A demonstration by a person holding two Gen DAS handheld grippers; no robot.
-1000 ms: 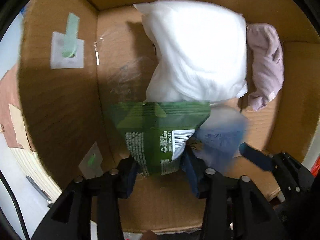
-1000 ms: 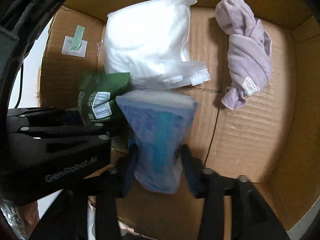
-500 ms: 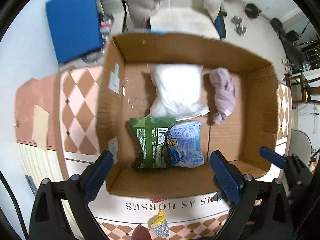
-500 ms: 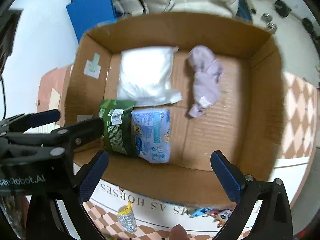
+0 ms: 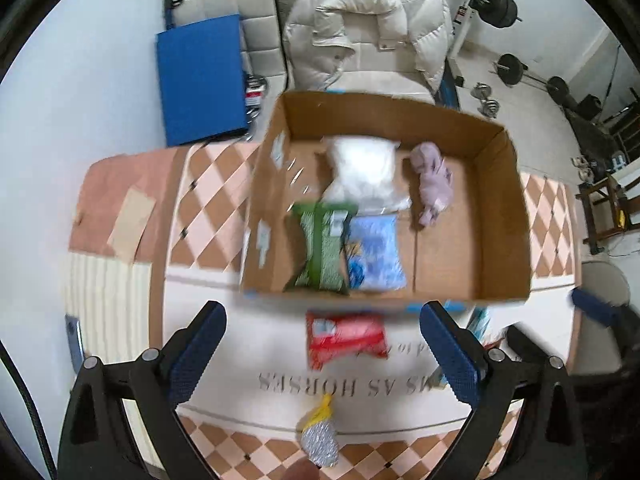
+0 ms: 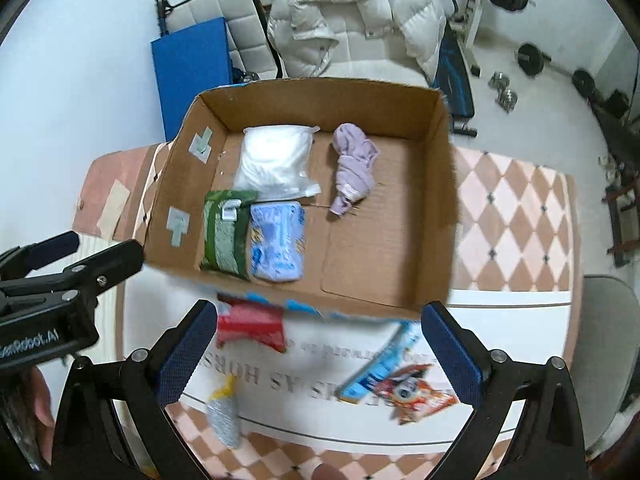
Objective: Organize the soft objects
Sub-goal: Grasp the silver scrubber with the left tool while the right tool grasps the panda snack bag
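An open cardboard box holds a white pillow pack, a lilac cloth, a green pack and a blue pack side by side. In front of the box lie a red pack, a silver scrubber with yellow top, and a blue-orange snack packet. My left gripper and right gripper are open and empty, above the table in front of the box.
The box stands on a table with a checkered cloth and a white printed mat. Behind are a white puffer jacket, a blue board and gym weights. The left gripper shows at the right wrist view's left edge.
Both grippers let go of the green and blue packs inside the box, opened wide, and pulled back and up out of the box. The packs now lie side by side.
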